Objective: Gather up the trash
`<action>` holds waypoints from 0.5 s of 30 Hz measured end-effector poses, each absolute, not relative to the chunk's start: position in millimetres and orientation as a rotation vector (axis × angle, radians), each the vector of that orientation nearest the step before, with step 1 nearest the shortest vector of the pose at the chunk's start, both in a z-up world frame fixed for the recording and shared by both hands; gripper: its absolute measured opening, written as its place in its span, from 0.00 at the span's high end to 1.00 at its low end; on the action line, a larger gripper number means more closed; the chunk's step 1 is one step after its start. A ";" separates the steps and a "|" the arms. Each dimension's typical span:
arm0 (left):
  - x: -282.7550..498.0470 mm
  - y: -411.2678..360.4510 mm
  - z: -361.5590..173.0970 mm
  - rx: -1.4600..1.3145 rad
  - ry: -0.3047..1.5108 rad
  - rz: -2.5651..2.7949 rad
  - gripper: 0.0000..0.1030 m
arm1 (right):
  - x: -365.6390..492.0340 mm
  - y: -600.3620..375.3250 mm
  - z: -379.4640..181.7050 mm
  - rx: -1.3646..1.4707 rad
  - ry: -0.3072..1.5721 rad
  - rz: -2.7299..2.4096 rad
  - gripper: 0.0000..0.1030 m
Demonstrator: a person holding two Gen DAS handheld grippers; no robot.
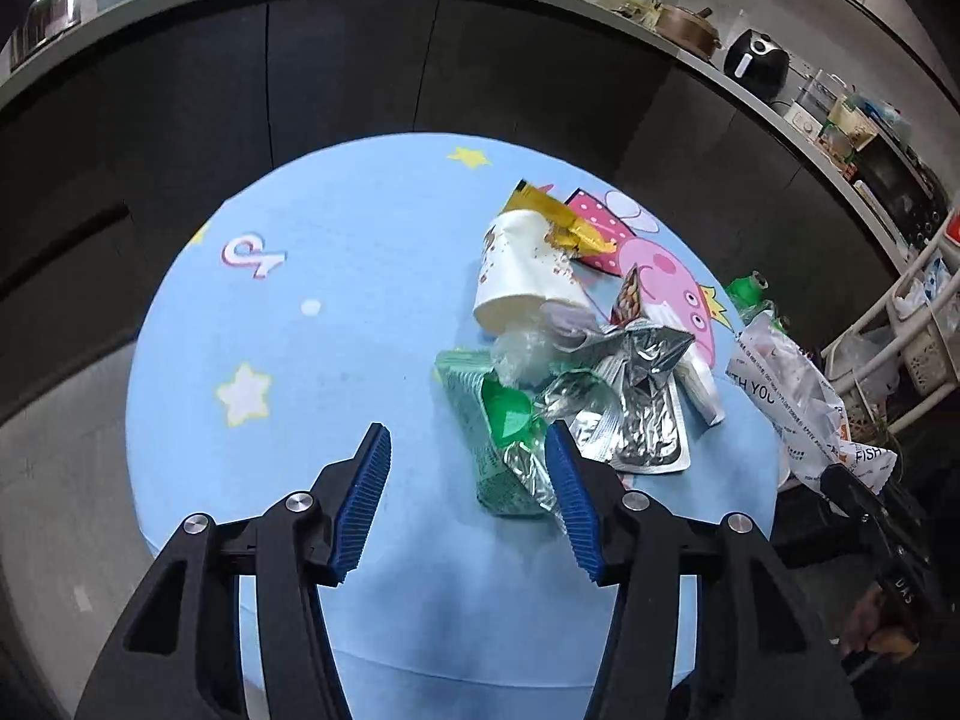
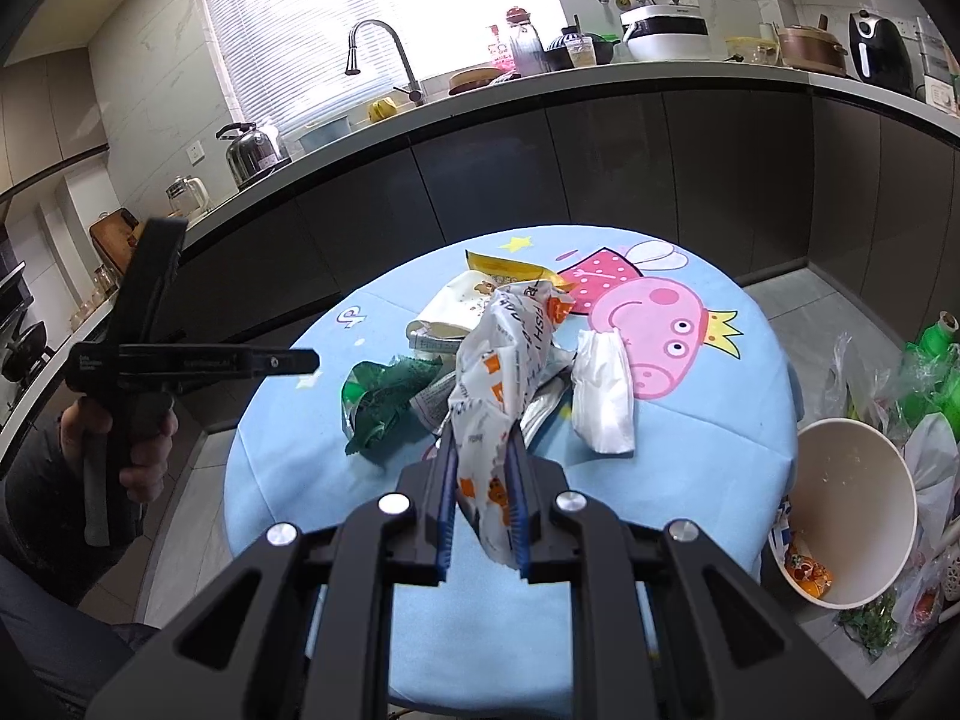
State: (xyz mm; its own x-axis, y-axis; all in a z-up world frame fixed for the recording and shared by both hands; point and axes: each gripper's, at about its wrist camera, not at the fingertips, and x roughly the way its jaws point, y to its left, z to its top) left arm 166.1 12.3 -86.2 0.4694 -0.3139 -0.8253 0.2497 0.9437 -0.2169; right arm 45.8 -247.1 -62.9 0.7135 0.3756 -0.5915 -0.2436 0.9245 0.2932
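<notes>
The right gripper (image 2: 483,498) pinches a white and orange printed wrapper (image 2: 501,372) between its jaws above a round blue table (image 2: 744,420), while the left gripper (image 1: 468,480), jaws spread wide, hovers just left of the littered wrappers (image 1: 576,396).

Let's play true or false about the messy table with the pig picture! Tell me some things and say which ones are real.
1. The right gripper is pinching a white and orange wrapper. True.
2. The left gripper is holding the paper cup. False: it is open and holds nothing; the cup lies tipped over on the table.
3. The table is red. False: it is light blue with stars and a pink pig.
4. A crumpled green wrapper lies on the table. True.
</notes>
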 end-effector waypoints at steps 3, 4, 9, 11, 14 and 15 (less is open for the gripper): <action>160.3 13.9 -93.7 -0.081 1.052 -0.355 0.51 | 46.2 -243.3 -62.9 0.185 0.700 0.359 0.83; 157.4 11.5 -92.3 -0.074 1.047 -0.365 0.51 | 46.8 -242.4 -62.9 0.181 0.701 0.361 0.83; 150.1 -10.6 -73.3 -0.041 0.997 -0.470 0.59 | 50.8 -245.7 -63.7 0.193 0.703 0.344 0.83; 151.4 -24.2 -69.4 -0.014 0.986 -0.499 0.59 | 50.5 -245.8 -63.1 0.192 0.699 0.343 0.83; 148.4 -44.6 -72.3 0.059 0.981 -0.524 0.59 | 48.2 -246.4 -63.5 0.191 0.699 0.343 0.83; 145.0 -51.0 -74.6 0.084 0.979 -0.530 0.59 | 47.8 -247.4 -64.0 0.191 0.701 0.343 0.83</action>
